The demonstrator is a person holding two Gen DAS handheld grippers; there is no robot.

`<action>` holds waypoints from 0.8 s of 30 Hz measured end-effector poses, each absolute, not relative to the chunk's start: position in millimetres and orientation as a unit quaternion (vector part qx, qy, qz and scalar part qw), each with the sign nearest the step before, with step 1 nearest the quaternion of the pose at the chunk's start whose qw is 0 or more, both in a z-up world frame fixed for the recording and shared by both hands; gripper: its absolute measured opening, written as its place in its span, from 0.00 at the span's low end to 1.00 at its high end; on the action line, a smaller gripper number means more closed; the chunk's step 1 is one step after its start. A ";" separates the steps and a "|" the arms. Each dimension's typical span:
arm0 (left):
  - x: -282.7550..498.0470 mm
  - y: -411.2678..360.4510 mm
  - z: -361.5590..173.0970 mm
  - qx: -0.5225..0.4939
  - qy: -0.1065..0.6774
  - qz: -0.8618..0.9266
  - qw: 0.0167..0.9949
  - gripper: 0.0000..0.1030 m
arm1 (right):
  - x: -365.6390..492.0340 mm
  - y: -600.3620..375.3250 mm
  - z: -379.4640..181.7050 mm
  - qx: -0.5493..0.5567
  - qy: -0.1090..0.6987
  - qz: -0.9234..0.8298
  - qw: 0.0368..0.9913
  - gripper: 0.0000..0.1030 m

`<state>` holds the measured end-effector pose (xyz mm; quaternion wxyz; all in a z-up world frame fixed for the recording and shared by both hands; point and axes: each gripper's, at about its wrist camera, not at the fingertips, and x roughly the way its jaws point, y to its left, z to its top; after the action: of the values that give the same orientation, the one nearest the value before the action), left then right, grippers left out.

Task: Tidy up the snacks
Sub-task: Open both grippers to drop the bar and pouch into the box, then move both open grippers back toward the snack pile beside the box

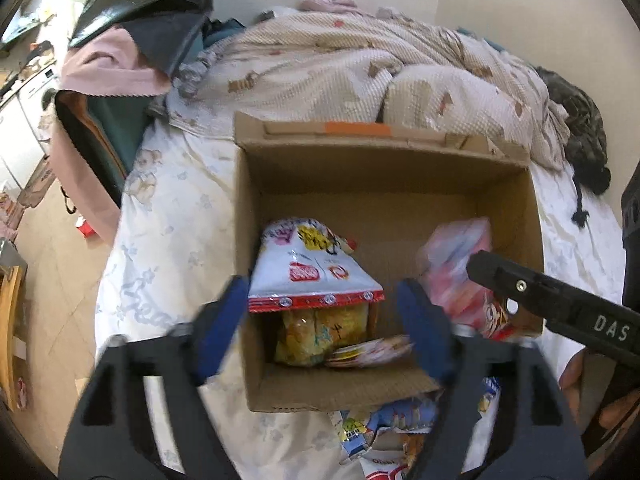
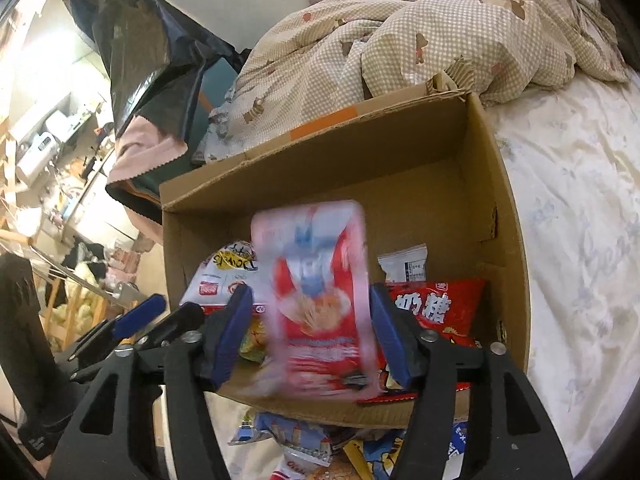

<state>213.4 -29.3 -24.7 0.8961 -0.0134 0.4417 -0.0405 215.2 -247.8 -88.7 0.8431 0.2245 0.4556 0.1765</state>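
Note:
An open cardboard box (image 1: pixel 360 148) (image 2: pixel 320 152) sits on the bed. My left gripper (image 1: pixel 324 332) is open over its near left corner. A white and red snack bag (image 1: pixel 316 272) leans inside the box just beyond the pads, untouched, over a yellow bag (image 1: pixel 320 332). My right gripper (image 2: pixel 310 336) is open above the box's near edge. A pink and red snack bag (image 2: pixel 316 292) (image 1: pixel 456 264), motion-blurred, hangs loose between its pads. A red bag (image 2: pixel 436 308) and a small white packet (image 2: pixel 404 268) lie in the box.
Several loose snack packs (image 1: pixel 384 428) (image 2: pixel 304 440) lie on the white sheet (image 2: pixel 568 200) in front of the box. A rumpled checked quilt (image 1: pixel 360 60) lies behind it. A black bag and pink cloth (image 1: pixel 116 60) are piled at the left, beside the bed's edge and the floor.

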 end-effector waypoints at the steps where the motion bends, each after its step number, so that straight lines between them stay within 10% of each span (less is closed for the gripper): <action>1: 212.1 -28.7 -22.4 -0.016 0.436 -0.043 0.899 0.79 | 215.7 -248.4 -87.7 0.226 0.454 0.174 0.844 0.73; 24: 181.3 -14.5 -2.6 -0.014 0.413 -0.038 0.910 0.79 | 187.3 -250.4 -67.9 0.199 0.446 0.171 0.856 0.73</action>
<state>181.3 -14.5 -2.6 0.9101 -0.0142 0.4125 -0.0376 187.3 -250.4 -67.9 0.8556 0.1995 0.4459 0.1714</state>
